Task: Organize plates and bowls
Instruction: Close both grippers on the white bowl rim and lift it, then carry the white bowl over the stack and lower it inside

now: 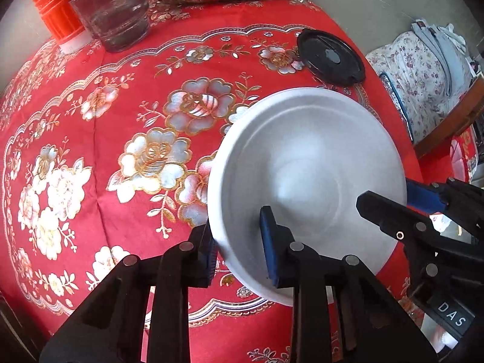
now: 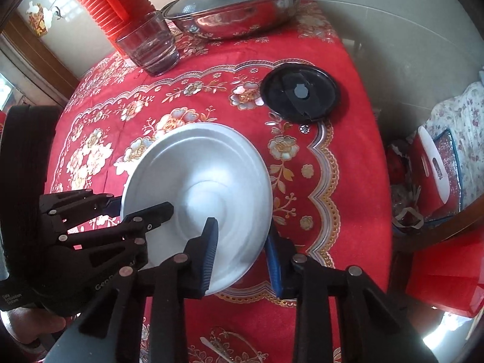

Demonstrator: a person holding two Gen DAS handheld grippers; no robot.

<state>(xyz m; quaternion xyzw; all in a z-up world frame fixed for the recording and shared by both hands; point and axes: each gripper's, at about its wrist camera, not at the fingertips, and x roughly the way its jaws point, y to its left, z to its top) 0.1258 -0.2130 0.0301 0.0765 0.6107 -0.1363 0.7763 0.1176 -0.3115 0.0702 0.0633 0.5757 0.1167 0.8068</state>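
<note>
A white bowl (image 1: 308, 157) (image 2: 199, 175) sits on the red floral tablecloth (image 1: 121, 96) near the table's right side. My left gripper (image 1: 240, 251) straddles its near-left rim, one blue pad inside the bowl and one outside, shut on the wall. In the right wrist view the left gripper (image 2: 142, 205) bites the bowl's left edge. My right gripper (image 2: 242, 257) clamps the near-right rim the same way, and the left wrist view shows the right gripper (image 1: 390, 199) on the bowl's right edge. The bowl looks empty.
A black round lid (image 2: 299, 93) lies behind the bowl to the right. At the far side stand a drinking glass (image 2: 148, 45), an orange ribbed jug (image 2: 112, 3) and a steel pot with a glass lid (image 2: 239, 3). Off the right edge are a chair and bags (image 2: 429, 166).
</note>
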